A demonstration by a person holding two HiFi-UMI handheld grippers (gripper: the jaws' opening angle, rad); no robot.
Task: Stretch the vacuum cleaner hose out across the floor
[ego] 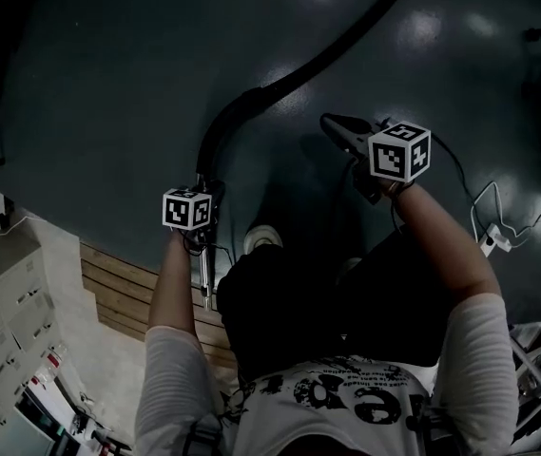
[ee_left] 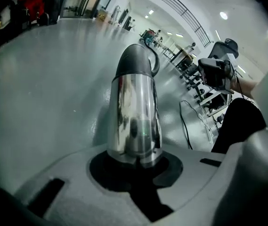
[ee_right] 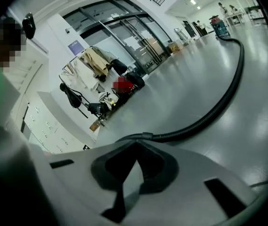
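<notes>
The dark, glossy grey-green floor (ego: 108, 74) takes up most of the space under the person. Across it lies the long black ribbed vacuum cleaner hose (ego: 327, 55). In the head view it comes in from the 1 o'clock edge and bends down towards the person's left side; in the right gripper view the hose (ee_right: 189, 129) sweeps away over the floor towards 1 o'clock. At about 8 o'clock from the person's feet is a pale slatted wooden platform (ego: 123, 293). The hose ends in a dark elbow joined to a shiny chrome metal tube (ee_left: 134, 121). The left hand-held gripper (ego: 205, 186) is pinching that tube, its pads (ee_left: 101, 166) wrapped round the tube's base. The right hand-held gripper (ego: 338, 126) hangs above the floor just beside the hose and clear of it. Its jaws are pressed together, with nothing between them (ee_right: 134, 166). A thin white cable (ego: 492, 218) lies on the floor at 3 o'clock.
</notes>
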